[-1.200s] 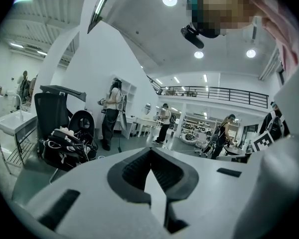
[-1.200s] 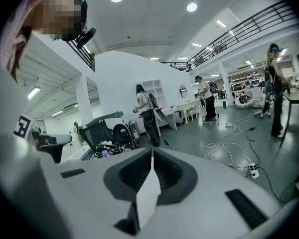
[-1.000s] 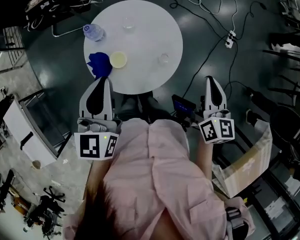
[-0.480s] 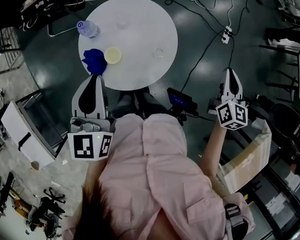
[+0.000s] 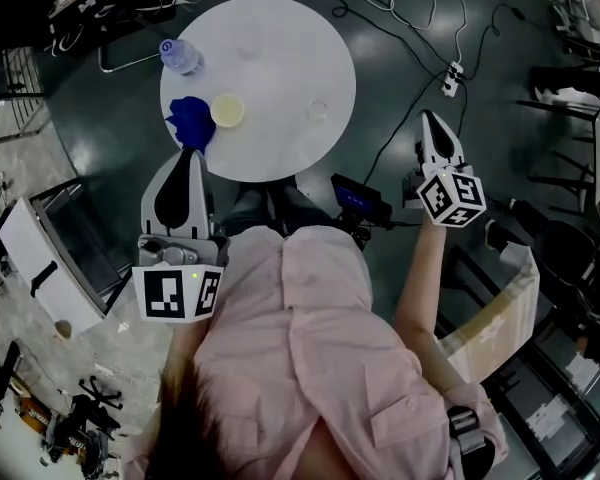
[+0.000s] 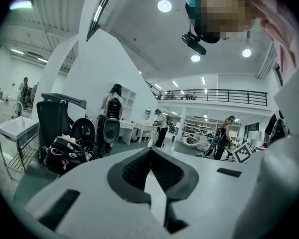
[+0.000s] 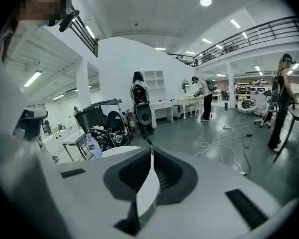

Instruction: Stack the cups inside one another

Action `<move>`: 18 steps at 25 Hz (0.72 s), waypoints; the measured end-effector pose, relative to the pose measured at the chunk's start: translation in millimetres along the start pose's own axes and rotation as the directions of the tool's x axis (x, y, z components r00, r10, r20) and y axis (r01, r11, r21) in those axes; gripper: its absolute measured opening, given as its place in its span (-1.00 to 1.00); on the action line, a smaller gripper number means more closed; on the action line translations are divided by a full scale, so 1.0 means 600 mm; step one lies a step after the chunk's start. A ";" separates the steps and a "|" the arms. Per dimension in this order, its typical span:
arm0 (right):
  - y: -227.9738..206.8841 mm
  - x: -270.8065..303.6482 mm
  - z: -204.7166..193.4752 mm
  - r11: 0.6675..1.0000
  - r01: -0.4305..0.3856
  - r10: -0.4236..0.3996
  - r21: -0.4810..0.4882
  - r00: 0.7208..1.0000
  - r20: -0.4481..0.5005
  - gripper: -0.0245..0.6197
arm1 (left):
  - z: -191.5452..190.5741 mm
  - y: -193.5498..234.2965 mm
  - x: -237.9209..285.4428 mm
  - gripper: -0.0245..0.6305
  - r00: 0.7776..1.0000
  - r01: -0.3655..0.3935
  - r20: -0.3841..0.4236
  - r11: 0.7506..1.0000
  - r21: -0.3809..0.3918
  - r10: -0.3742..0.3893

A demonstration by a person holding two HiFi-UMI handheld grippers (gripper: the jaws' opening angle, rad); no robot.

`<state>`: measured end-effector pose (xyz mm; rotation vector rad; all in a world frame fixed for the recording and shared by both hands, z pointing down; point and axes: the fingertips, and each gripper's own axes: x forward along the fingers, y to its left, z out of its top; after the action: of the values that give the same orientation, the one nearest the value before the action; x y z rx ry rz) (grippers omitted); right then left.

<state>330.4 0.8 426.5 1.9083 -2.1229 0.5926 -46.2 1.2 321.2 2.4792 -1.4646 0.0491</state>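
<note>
I see a yellow cup (image 5: 227, 111) and a clear cup (image 5: 318, 111) standing apart on the round table (image 5: 280, 68), a blue cloth (image 5: 188, 120) just left of the yellow one. My left tool (image 5: 192, 155), near the cloth, and my right tool (image 5: 429, 120), right of the table, are both closed and empty.

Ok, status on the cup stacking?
Left tool shut, empty, near table edge. Right tool shut, empty, out over floor. Yellow cup, clear cup apart, unstacked. Blue cloth beside yellow cup.
</note>
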 end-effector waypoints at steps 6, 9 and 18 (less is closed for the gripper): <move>0.064 0.084 -0.022 0.992 -0.125 0.125 0.014 0.991 -0.054 -0.81 | 0.001 0.007 -0.006 -0.88 1.000 -0.006 0.007 1.000 -0.002 0.006; 0.087 0.116 -0.030 0.984 -0.177 0.176 -0.005 0.981 -0.081 -0.81 | 0.005 0.008 -0.009 -0.88 1.000 -0.012 0.014 1.000 -0.001 0.012; 0.111 0.166 -0.103 0.970 -0.241 0.240 0.023 0.943 -0.229 -0.81 | 0.002 0.012 -0.015 -0.88 0.999 -0.034 0.006 0.999 -0.010 0.034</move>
<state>245.5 -56.3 514.6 1.5018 -2.2141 0.8125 -57.0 5.6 320.2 2.4492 -1.5056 0.0402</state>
